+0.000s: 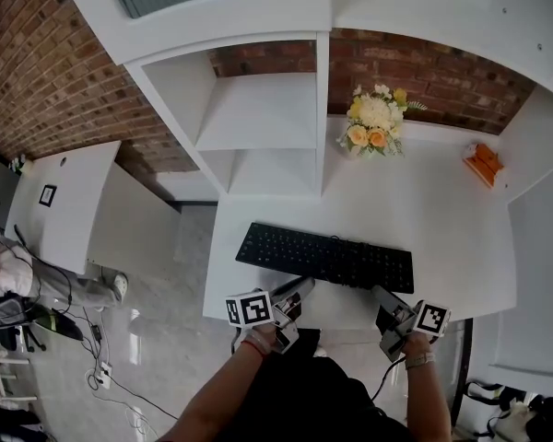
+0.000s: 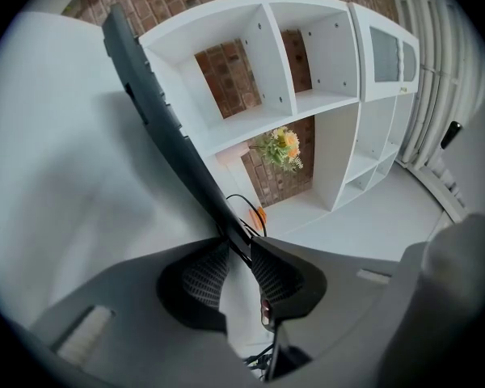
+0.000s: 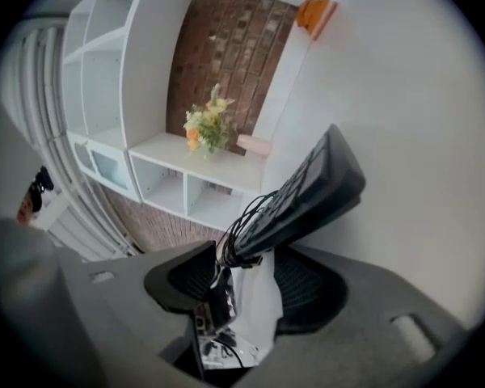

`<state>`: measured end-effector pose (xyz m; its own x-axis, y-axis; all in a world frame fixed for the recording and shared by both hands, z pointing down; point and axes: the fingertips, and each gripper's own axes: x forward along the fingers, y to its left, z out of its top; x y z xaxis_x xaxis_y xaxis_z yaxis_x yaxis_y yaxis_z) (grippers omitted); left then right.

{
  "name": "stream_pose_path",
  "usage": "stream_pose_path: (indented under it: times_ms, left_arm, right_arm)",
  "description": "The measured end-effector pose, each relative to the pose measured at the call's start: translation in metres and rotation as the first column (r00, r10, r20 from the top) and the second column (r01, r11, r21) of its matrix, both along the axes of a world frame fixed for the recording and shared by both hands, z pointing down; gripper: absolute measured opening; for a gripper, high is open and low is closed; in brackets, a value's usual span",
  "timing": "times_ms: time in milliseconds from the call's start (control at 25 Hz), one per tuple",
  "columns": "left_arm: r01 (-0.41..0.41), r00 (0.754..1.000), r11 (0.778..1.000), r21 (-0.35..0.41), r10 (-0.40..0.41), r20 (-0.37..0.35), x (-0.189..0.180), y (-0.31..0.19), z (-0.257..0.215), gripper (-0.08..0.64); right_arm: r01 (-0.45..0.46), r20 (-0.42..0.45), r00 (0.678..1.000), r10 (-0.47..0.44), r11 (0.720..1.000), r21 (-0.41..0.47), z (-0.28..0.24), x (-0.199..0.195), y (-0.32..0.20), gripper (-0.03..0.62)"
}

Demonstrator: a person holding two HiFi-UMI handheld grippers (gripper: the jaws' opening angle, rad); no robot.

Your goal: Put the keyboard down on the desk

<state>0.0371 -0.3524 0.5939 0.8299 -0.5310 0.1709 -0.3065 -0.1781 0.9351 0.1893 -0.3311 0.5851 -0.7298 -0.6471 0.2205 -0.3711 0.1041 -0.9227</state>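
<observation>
The black keyboard (image 1: 327, 256) lies flat on the white desk (image 1: 452, 219), near its front edge. My left gripper (image 1: 295, 296) is at the keyboard's front left part. In the left gripper view the keyboard's thin edge (image 2: 158, 111) runs between the pads, and the left gripper (image 2: 236, 261) is shut on it. My right gripper (image 1: 383, 300) is at the front right corner. In the right gripper view the keyboard's end (image 3: 307, 196) and its coiled cable (image 3: 244, 226) sit between the jaws. The right gripper (image 3: 242, 285) stands open, with gaps to both pads.
A vase of yellow and white flowers (image 1: 375, 122) stands at the back of the desk. An orange object (image 1: 484, 162) sits at the back right. White shelves (image 1: 258, 127) rise at the back left against a brick wall. The floor lies left of the desk.
</observation>
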Motion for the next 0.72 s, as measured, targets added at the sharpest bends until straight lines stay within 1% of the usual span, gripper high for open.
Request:
stream_pose_path:
  times_ms: [80, 160, 240, 280, 400, 480, 520, 600, 640, 720]
  left_arm:
    - [-0.001, 1.0, 1.0, -0.002, 0.001, -0.005, 0.0, 0.0, 0.0, 0.074]
    - [0.0, 1.0, 1.0, -0.011, 0.0, -0.006, -0.001, 0.0, 0.001, 0.074]
    - [-0.001, 1.0, 1.0, -0.024, 0.001, -0.004, 0.0, 0.002, 0.003, 0.074]
    - [-0.003, 1.0, 0.999, -0.032, 0.003, -0.004, 0.0, 0.002, 0.005, 0.074]
    - [-0.014, 1.0, 0.998, -0.058, 0.013, -0.005, 0.0, 0.004, 0.009, 0.072]
    - [-0.025, 1.0, 0.997, -0.079, 0.025, 0.004, -0.001, 0.005, 0.012, 0.072]
    - [-0.03, 0.999, 0.995, -0.091, 0.031, 0.01, -0.001, 0.006, 0.014, 0.072]
    - [-0.041, 0.999, 0.993, -0.114, 0.044, 0.024, -0.001, 0.007, 0.018, 0.064]
    - [-0.047, 0.998, 0.991, -0.123, 0.052, 0.035, -0.001, 0.009, 0.02, 0.035]
    - [-0.051, 0.997, 0.988, -0.145, 0.059, 0.056, -0.001, 0.011, 0.026, 0.023]
  right_arm:
    - [0.074, -0.065, 0.995, -0.073, 0.997, 0.012, 0.0, -0.008, 0.008, 0.216]
    - [0.111, -0.136, 0.984, -0.112, 0.994, -0.015, 0.007, -0.009, 0.015, 0.216]
    - [0.149, -0.213, 0.966, -0.15, 0.989, -0.019, 0.011, -0.01, 0.018, 0.19]
    - [0.171, -0.255, 0.952, -0.169, 0.985, -0.015, 0.012, -0.011, 0.018, 0.154]
    - [0.231, -0.377, 0.9, -0.221, 0.973, -0.018, 0.016, -0.018, 0.022, 0.001]
    - [0.269, -0.442, 0.86, -0.256, 0.963, -0.034, 0.021, -0.023, 0.024, -0.002]
    - [0.283, -0.462, 0.845, -0.27, 0.958, -0.043, 0.023, -0.025, 0.025, -0.002]
    - [0.292, -0.482, 0.829, -0.284, 0.954, -0.06, 0.029, -0.029, 0.026, -0.002]
    - [0.291, -0.488, 0.825, -0.287, 0.954, -0.07, 0.031, -0.03, 0.026, -0.002]
    - [0.292, -0.505, 0.81, -0.296, 0.952, -0.09, 0.036, -0.033, 0.027, -0.002]
